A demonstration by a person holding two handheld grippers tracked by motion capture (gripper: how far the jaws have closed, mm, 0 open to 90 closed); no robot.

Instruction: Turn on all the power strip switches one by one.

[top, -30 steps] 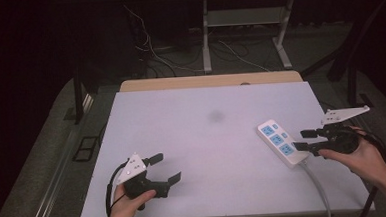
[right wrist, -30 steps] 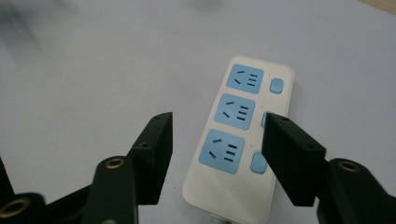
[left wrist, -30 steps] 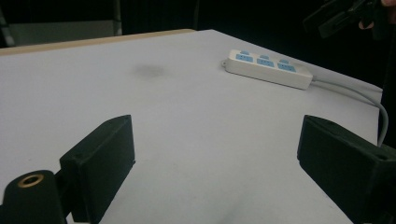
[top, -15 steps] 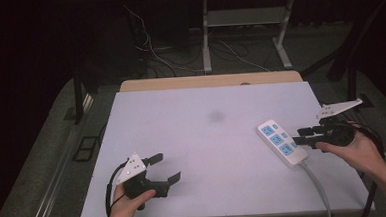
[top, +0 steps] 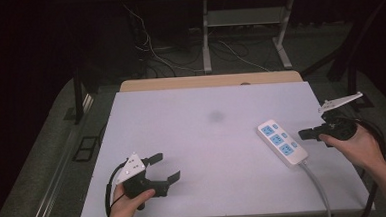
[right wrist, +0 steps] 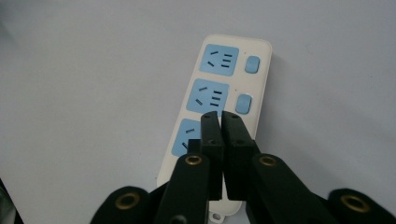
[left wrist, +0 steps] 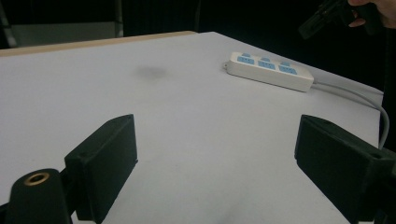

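A white power strip (top: 282, 142) with three blue sockets and blue switches lies on the right part of the white table (top: 207, 138); its grey cord (top: 319, 187) runs off toward the front edge. The right gripper (top: 302, 133) hovers just right of the strip, jaws pressed together with nothing between them. In the right gripper view the shut right gripper (right wrist: 220, 116) hangs over the power strip (right wrist: 219, 93) near its lowest socket. My left gripper (top: 166, 167) rests at the front left, jaws wide open and empty. The left gripper view has the power strip (left wrist: 271, 70) far off.
A faint dark smudge (top: 215, 117) marks the table's middle. A wooden strip (top: 209, 81) borders the far edge. Beyond it stand metal table legs (top: 206, 32) and loose cables (top: 153, 50) on a dark floor.
The right gripper has lifted and drifted slightly back and right, away from the strip's end. The left gripper has stayed put.
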